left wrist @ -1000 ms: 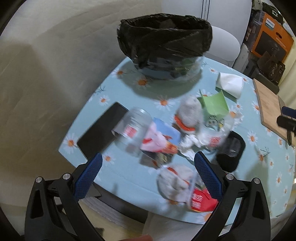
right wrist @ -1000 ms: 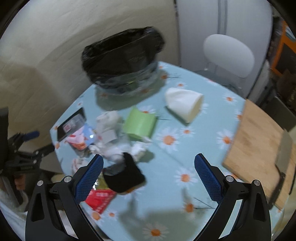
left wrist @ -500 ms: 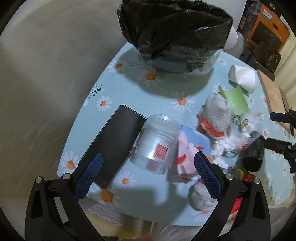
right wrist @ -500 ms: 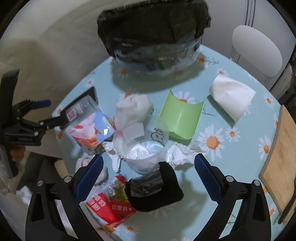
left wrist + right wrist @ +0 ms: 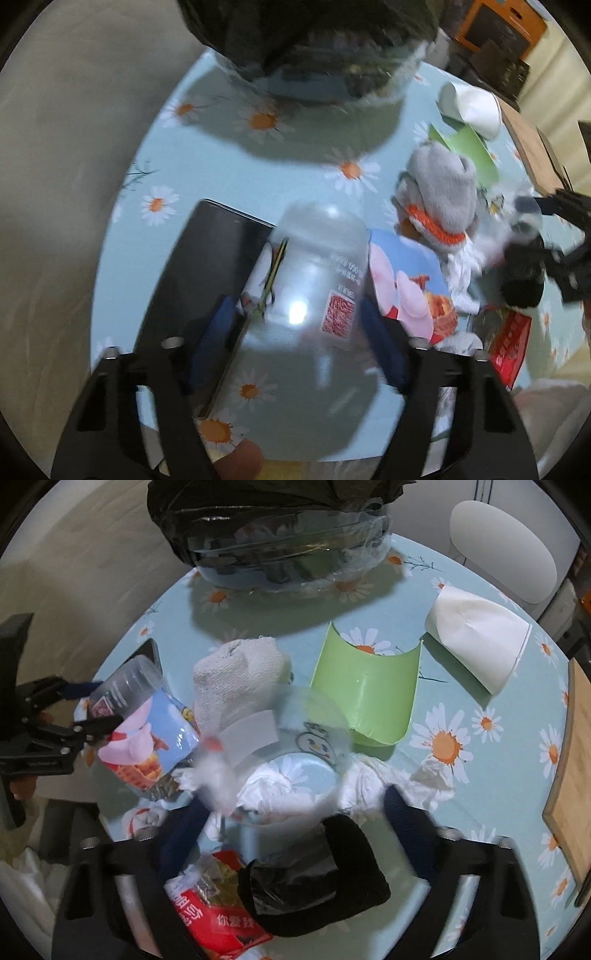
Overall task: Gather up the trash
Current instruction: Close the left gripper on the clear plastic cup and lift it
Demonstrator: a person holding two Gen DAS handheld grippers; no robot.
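Observation:
My left gripper [image 5: 295, 332] has its blue fingers on both sides of a clear plastic cup with a red label [image 5: 317, 280] that lies on its side; contact is blurred. My right gripper [image 5: 291, 819] straddles a clear cup with a snowman print [image 5: 295, 753], stuffed with white tissue. Its jaws stand wide, at the cup's sides. The bin with a black bag [image 5: 280, 535] stands at the far side of the table and also shows in the left wrist view [image 5: 314, 44]. A blue snack wrapper [image 5: 147, 746] and a red packet [image 5: 218, 915] lie near.
A black phone [image 5: 199, 273] lies left of the labelled cup. Grey socks [image 5: 439, 199], a green cup piece [image 5: 369, 694], a white paper cup [image 5: 476, 650] and a black sock [image 5: 314, 882] lie on the daisy tablecloth [image 5: 498, 794]. A wooden board [image 5: 572, 775] is at the right.
Both grippers have moved forward and down: the left one now has the labelled cup between its fingers, the right one the snowman cup. Both sets of fingers have come closer together.

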